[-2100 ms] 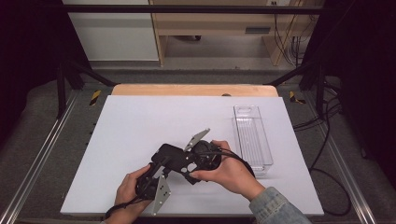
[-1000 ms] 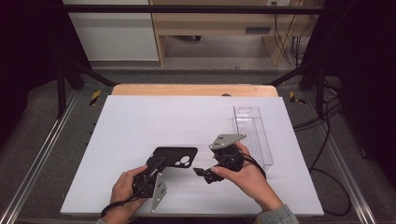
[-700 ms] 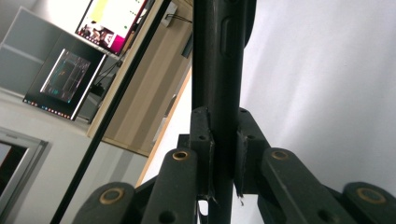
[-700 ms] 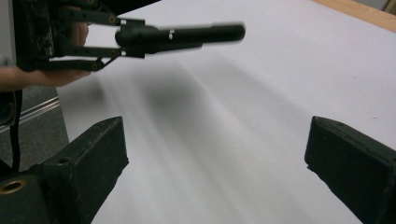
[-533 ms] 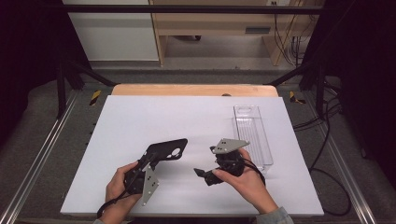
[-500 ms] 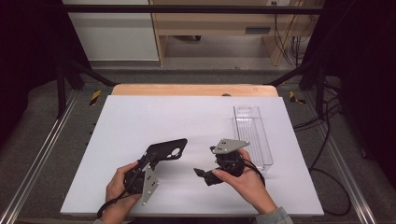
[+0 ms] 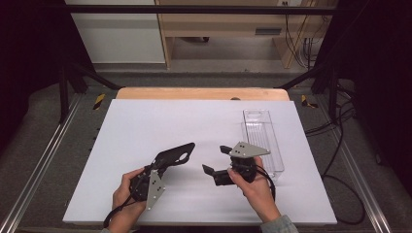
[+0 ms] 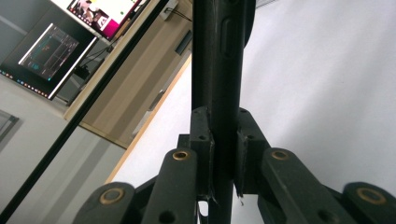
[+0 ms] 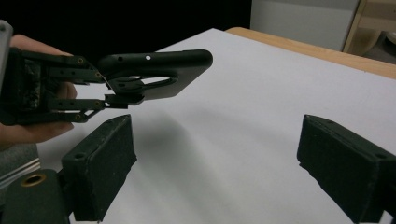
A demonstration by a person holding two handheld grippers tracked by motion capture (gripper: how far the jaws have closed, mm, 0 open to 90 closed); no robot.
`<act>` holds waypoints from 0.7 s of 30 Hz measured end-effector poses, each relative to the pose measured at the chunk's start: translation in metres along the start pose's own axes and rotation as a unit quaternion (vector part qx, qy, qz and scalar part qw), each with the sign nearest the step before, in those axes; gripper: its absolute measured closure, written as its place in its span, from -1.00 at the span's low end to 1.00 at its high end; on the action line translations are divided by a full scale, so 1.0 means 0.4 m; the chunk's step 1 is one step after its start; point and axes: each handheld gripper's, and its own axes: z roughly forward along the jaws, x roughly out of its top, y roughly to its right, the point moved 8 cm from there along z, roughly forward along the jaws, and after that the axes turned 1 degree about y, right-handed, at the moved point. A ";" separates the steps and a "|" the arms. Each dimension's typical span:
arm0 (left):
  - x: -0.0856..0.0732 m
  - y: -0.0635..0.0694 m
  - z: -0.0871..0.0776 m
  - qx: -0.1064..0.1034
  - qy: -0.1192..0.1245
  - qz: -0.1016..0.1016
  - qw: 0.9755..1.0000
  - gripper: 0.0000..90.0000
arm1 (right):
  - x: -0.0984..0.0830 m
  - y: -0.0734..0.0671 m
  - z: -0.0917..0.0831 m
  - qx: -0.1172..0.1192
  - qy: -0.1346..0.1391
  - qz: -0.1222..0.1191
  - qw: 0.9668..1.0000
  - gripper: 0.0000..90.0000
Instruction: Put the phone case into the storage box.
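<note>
While the left gripper (image 7: 156, 171) squeezes its two black jaws tight on one end of the black phone case (image 7: 174, 154), the case sticks out past the jaws, up off the white table (image 7: 145, 121). Its long side runs away from the left hand (image 7: 127, 190), toward the far right of the table. In the left gripper view the case (image 8: 219, 60) stands thin and edge-on between the pads. The right gripper (image 7: 217, 159) has its jaws wide apart with nothing in them, near the case but not touching it. A clear plastic tray (image 7: 262, 138) lies just beside the right hand (image 7: 255, 187).
</note>
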 end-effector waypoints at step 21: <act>0.002 -0.028 -0.013 -0.017 0.033 -0.114 0.993 0.79 | -0.015 -0.010 0.034 -0.035 0.034 -0.054 0.997 -0.89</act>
